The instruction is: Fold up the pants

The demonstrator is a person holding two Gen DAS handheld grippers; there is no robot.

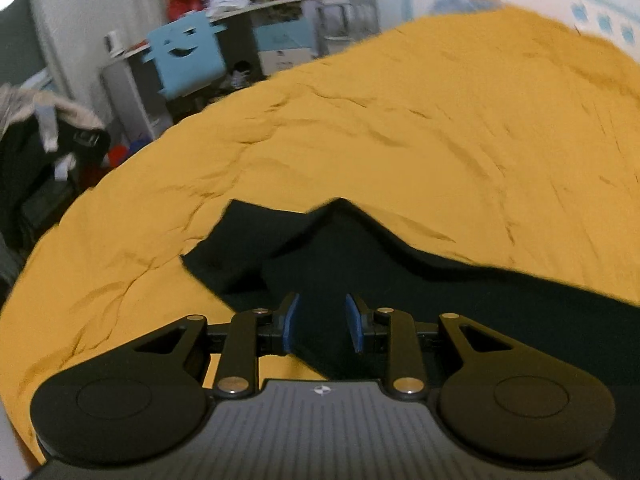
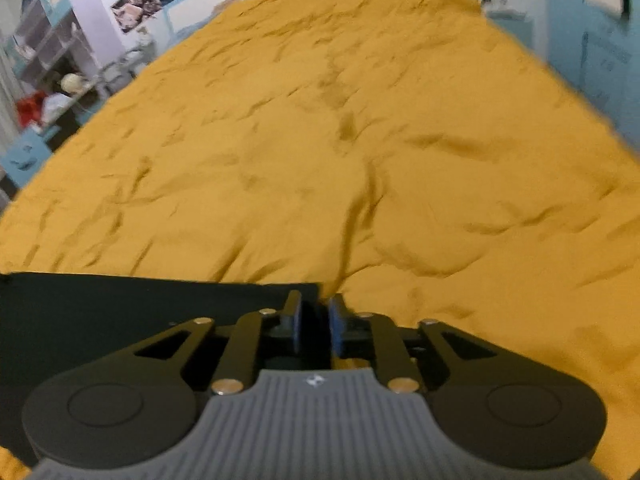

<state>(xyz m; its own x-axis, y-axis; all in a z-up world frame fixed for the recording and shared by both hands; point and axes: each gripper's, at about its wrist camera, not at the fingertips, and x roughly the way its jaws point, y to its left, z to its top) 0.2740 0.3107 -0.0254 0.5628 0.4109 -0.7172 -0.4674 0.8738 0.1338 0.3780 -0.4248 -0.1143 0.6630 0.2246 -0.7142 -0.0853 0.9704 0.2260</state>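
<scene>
pants (image 1: 360, 272) lie dark on the yellow bedspread (image 1: 400, 128), part folded. your left gripper (image 1: 322, 326) hangs partly open over the cloth (gripping nothing); your right gripper (image 2: 314, 326) stands narrowly apart at the corner, grip unclear. next, pinch both edges.

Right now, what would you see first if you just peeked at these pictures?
The big mustard-yellow bedspread fills almost everything. Dark pants lie on its near edge, bunched into a peak, with the left gripper right over them. Off to the left of the bed stands a light blue chair with a smiley face.
</scene>
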